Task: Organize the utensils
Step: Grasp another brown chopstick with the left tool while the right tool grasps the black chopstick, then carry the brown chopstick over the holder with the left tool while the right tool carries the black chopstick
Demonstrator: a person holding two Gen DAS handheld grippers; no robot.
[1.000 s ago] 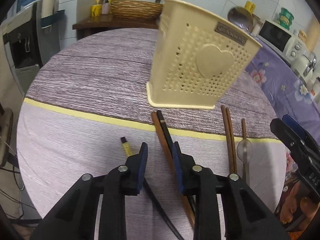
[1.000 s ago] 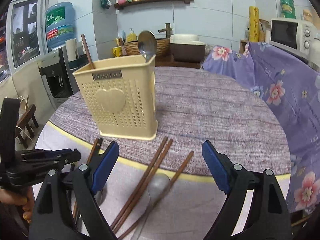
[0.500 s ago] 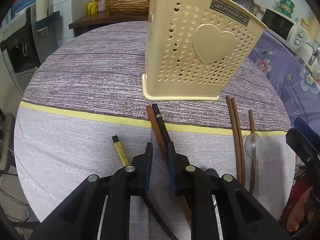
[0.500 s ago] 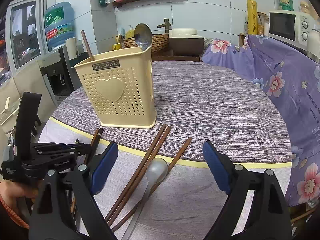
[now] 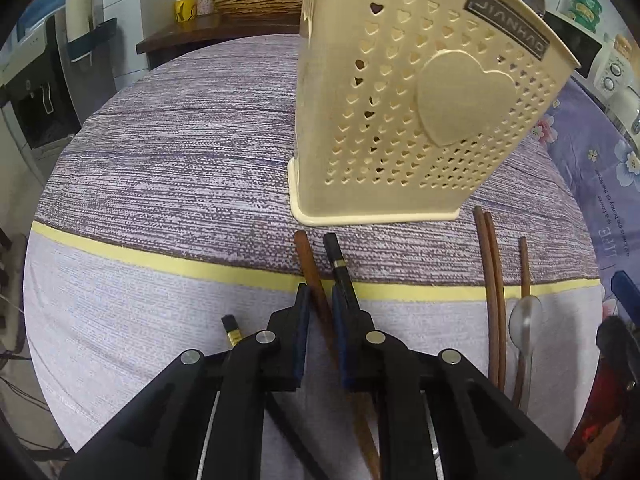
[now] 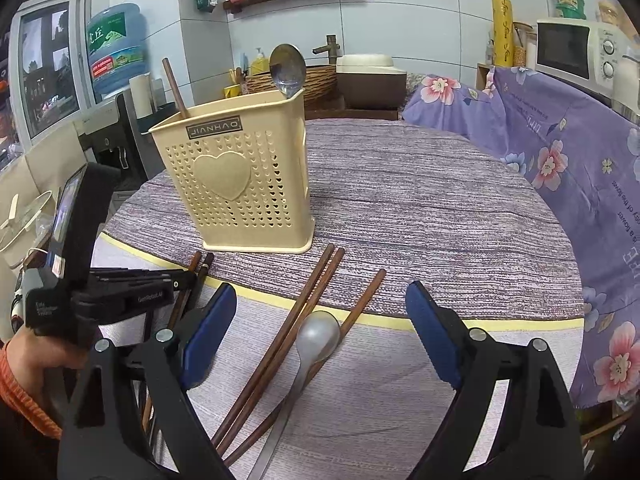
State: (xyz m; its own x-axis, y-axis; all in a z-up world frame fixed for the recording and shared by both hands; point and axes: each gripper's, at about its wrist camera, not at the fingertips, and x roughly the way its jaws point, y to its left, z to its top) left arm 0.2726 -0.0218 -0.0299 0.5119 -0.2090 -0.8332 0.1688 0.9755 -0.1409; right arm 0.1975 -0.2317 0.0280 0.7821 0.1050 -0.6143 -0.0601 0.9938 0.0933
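On a round table [image 6: 420, 208] under a striped purple cloth, our left gripper [image 5: 320, 304] has its jaws pinched nearly together on a brown chopstick [image 5: 310, 268] lying just near of the cream holder [image 5: 404, 120]. A black chopstick [image 5: 338, 264] lies touching it on the right, outside the right pad. Our right gripper [image 6: 316, 312] hovers with its blue pads spread wide and nothing gripped. Beneath it, on the cloth, lie a pair of brown chopsticks [image 6: 308, 300], a metal spoon [image 6: 316, 336] and a single chopstick [image 6: 362, 304] that passes under the spoon's bowl. The holder stands upright at the table's left, already carrying one spoon [image 6: 287, 66] and one chopstick [image 6: 174, 86]. A hand [image 6: 36, 356] in an orange cuff grips the left tool.
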